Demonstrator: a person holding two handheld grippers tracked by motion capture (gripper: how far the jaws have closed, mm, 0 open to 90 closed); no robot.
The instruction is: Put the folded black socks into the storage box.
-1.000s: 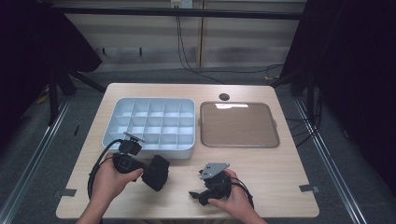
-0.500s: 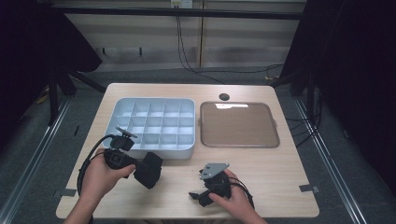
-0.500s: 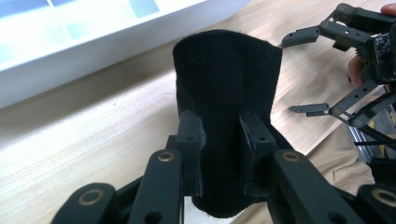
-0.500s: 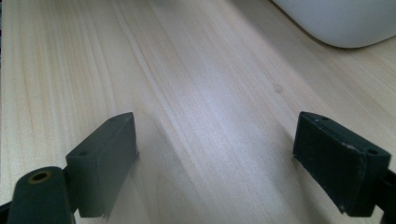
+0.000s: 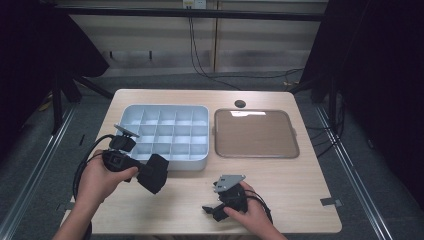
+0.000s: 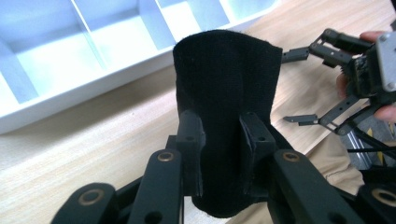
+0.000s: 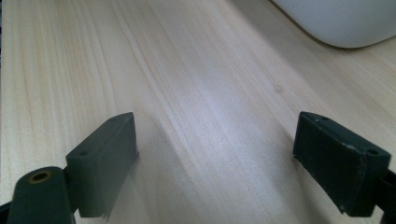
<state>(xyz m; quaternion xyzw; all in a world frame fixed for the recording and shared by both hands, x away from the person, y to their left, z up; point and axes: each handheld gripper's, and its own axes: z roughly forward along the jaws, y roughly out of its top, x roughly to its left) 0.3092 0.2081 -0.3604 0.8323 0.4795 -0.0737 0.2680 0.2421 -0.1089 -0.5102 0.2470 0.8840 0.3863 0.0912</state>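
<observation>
One black, soft cloth [image 6: 224, 107] is curling, pinched in the left claw [image 6: 219, 140] above the worktop [image 5: 280, 180], near one compartment tray [image 5: 167, 137]. The right claw [image 7: 215, 158] is gaping empty.

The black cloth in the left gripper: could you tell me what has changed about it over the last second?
The left gripper, shut on the black cloth, has carried it a little toward the table's left edge and slightly up, beside the white compartment tray. The right gripper stayed open on the table; the brown tray kept its place.
</observation>
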